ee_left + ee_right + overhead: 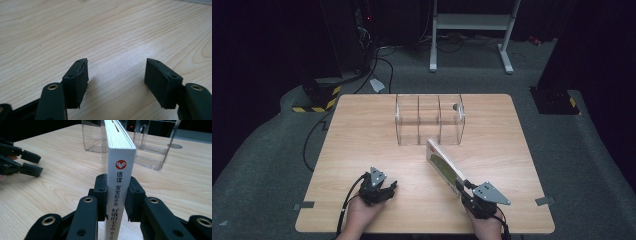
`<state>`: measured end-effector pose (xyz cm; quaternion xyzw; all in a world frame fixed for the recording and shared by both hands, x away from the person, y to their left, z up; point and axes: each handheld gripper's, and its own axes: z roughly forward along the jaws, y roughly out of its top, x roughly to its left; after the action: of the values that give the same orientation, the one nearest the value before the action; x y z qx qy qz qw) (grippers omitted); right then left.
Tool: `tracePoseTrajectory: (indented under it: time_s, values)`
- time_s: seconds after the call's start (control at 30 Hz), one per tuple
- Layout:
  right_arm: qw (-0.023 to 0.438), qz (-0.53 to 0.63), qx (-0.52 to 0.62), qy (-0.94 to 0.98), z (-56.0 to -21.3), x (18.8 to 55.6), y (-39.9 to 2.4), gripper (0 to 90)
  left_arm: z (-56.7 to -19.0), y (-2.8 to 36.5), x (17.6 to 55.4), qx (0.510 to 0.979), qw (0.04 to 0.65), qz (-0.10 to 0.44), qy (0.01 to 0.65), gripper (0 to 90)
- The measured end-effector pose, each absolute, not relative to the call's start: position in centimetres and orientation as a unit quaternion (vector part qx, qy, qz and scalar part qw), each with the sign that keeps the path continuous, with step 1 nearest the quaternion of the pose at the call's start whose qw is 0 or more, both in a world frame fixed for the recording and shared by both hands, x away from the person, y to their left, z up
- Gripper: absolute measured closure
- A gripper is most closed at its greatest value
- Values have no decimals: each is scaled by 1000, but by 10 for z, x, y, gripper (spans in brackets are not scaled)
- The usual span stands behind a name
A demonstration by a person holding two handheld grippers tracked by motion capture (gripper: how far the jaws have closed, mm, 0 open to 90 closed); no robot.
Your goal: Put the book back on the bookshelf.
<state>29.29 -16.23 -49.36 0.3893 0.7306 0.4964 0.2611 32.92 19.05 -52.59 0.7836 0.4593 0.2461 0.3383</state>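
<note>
A thin white book with a green cover stands on edge on the wooden table, running from my right gripper toward a clear plastic organizer. In the right gripper view the book's white spine with a red logo and black characters sits between the pads, and the right gripper is shut on it. My left gripper rests low over the table near the front edge. Its jaws stand wide apart in the left gripper view, where the left gripper has only bare wood between the pads.
The organizer has three upright compartments and stands at the table's far middle, just beyond the book's far end. A white metal stand and cables lie on the dark floor behind the table. The left gripper appears at the left of the right gripper view.
</note>
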Motion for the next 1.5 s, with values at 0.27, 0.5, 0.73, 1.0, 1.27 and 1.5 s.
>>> tracePoseTrajectory:
  time_s: [0.27,0.5,0.73,1.0,1.27,1.5]
  values:
    - [276,486,423,713,-492,292,-184,738,-527,194,328,783,347,236,459,371]
    - [283,482,447,699,-492,291,-199,736,-527,195,329,787,347,233,453,374]
    - [288,479,448,698,-491,290,-195,691,-527,194,328,790,351,228,448,371]
    - [291,483,444,696,-482,291,-191,547,-527,195,328,789,353,225,449,362]
    - [306,479,451,688,-473,292,-185,643,-527,195,329,789,355,220,452,361]
    - [308,477,433,700,-472,294,-184,738,-527,195,329,787,356,218,454,361]
